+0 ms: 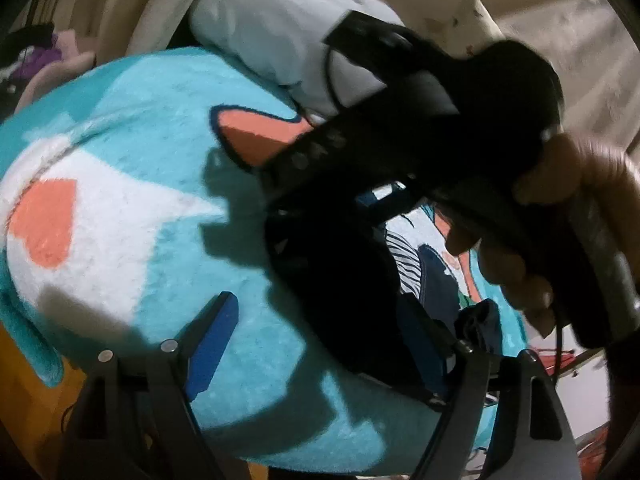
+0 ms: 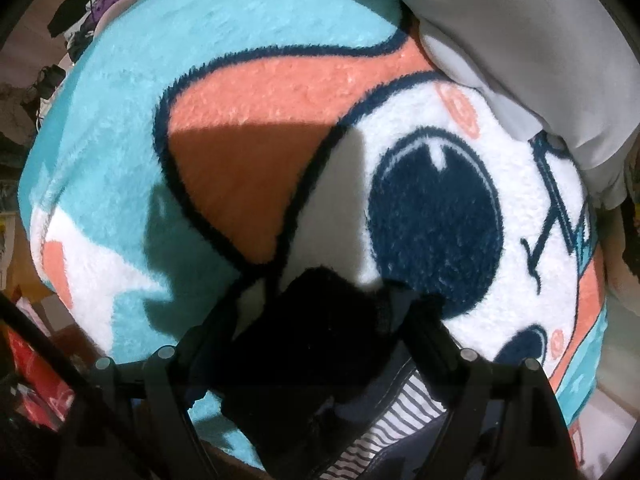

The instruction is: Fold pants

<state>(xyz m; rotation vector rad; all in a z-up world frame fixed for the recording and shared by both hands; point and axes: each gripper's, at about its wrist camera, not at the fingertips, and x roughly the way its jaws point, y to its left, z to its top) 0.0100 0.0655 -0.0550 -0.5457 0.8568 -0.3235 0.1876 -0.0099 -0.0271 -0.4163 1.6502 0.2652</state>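
Note:
The pants are dark, almost black, with a striped lining showing below. In the right wrist view my right gripper has its fingers on both sides of a bunched fold of the pants, over a fleece blanket. In the left wrist view my left gripper is open above the blanket, its blue-padded left finger free. The dark pants hang by its right finger. The right gripper's body and the hand holding it fill the right side.
The blanket is turquoise with orange and white cartoon shapes and a big dark eye. A white pillow lies at the blanket's far edge, grey-white in the right wrist view. Clothes and clutter sit at far left.

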